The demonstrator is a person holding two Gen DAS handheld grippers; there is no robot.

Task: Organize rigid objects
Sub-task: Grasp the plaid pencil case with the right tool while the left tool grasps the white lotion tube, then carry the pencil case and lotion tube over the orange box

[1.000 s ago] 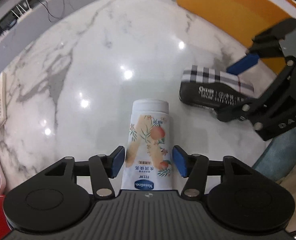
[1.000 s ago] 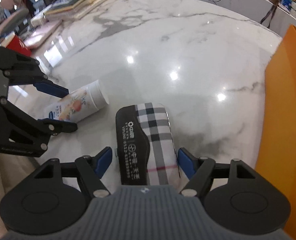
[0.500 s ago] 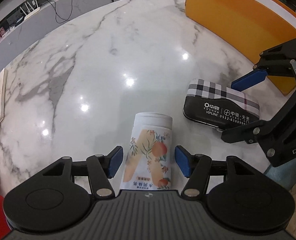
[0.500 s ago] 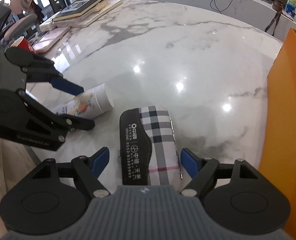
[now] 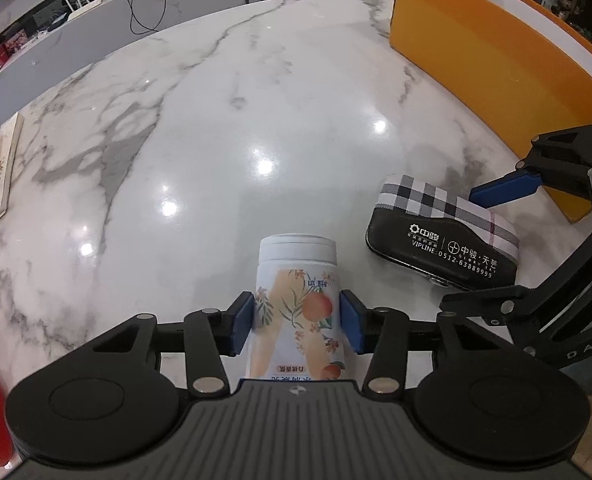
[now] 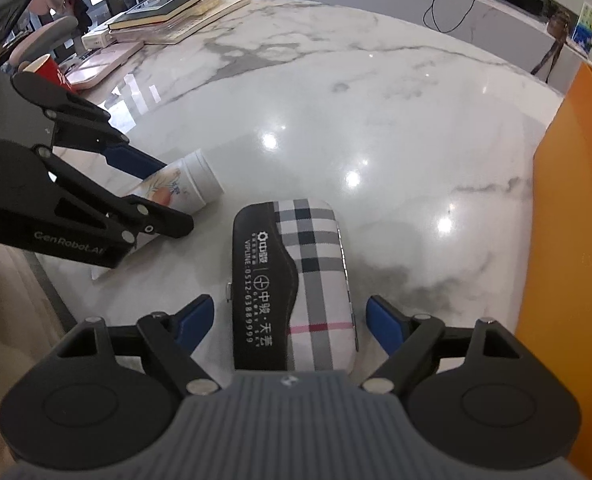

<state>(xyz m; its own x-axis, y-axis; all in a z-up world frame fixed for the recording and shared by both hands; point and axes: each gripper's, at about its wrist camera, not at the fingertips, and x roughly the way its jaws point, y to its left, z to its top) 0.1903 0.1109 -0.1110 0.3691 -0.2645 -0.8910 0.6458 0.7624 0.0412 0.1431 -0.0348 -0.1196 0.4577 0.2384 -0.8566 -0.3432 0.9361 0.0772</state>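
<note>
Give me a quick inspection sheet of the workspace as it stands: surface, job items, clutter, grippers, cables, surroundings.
Surface: white marble table, glossy, with lamp reflections.
Job's things: lotion tube lying on its side; plaid case lying flat beside it, apart from it; orange box standing at the table's right edge.
Clutter: books stacked at the far left; red cup beside them.
Grippers: left gripper closing, fingers against both sides of the tube; right gripper opening, straddling the case, fingers clear of it.
Cables: black cable hanging over the grey counter behind the table.
Surroundings: grey counter; office chair at far left.
</note>
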